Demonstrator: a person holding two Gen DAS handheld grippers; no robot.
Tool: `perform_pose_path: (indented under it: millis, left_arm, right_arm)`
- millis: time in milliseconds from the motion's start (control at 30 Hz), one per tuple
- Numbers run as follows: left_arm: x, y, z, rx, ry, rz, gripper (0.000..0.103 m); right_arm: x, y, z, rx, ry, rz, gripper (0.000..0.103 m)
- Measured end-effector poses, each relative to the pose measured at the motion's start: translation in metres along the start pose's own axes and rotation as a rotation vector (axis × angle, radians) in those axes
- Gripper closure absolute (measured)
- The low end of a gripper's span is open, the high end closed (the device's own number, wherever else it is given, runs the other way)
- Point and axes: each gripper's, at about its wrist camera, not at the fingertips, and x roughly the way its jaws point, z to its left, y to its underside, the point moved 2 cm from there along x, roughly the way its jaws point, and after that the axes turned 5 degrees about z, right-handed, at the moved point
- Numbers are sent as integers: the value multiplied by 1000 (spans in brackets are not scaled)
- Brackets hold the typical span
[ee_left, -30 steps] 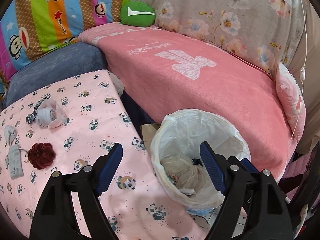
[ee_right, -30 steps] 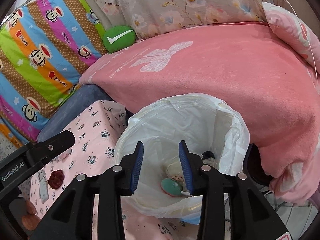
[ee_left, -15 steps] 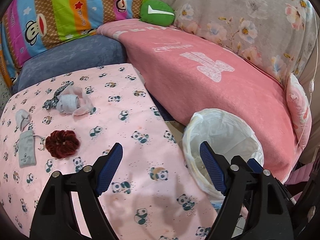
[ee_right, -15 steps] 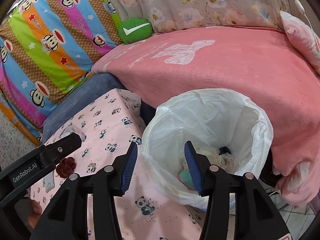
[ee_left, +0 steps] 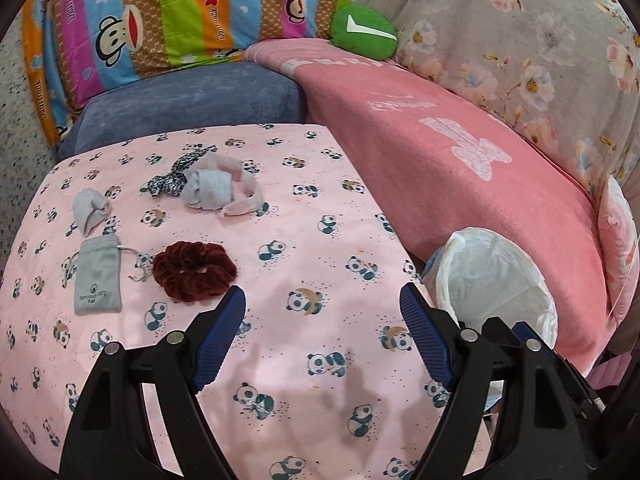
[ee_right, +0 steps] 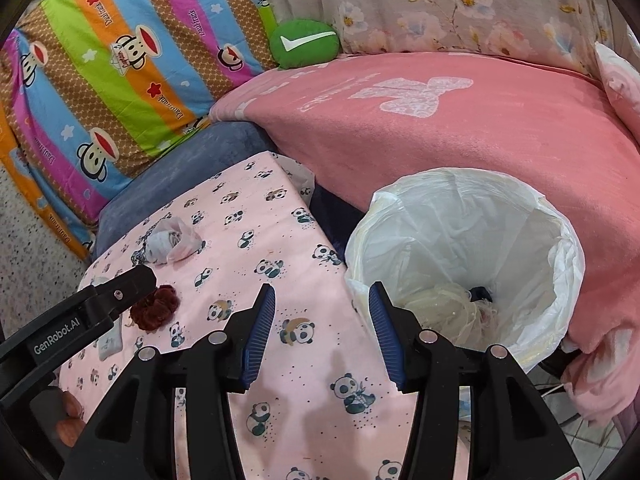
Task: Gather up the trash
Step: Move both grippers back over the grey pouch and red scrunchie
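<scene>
Both tools, now above panda cloth [ee_left: 320,240]

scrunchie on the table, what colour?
Dark red, velvety scrunchie; the left wrist view shows it best.

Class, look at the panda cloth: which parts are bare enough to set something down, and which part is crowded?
Bare: the stretch between the scrunchie and the bin, and the far right corner by the pink blanket. Crowded: the left side, with the pouch, a grey sock and the sock pile.
</scene>
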Motion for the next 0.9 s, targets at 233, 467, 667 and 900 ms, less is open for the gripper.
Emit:
perform_pose_path:
  millis: [233,467,667,900]
  left_arm:
    - [-1,8,50,-80,-76,-1,25]
    - [-1,15,115,-190,-151,6,23]
    - [-1,20,165,-258,-205,15,20]
    - [4,22,214,-329,-244,31,18]
  right_arm:
    - [11,7,36,-58,-18,31,55]
    - [27,19,76,-108,-39,64,55]
    - [41,26,111,-150,-70,95,55]
    - [64,31,147,-184,-77,121,55]
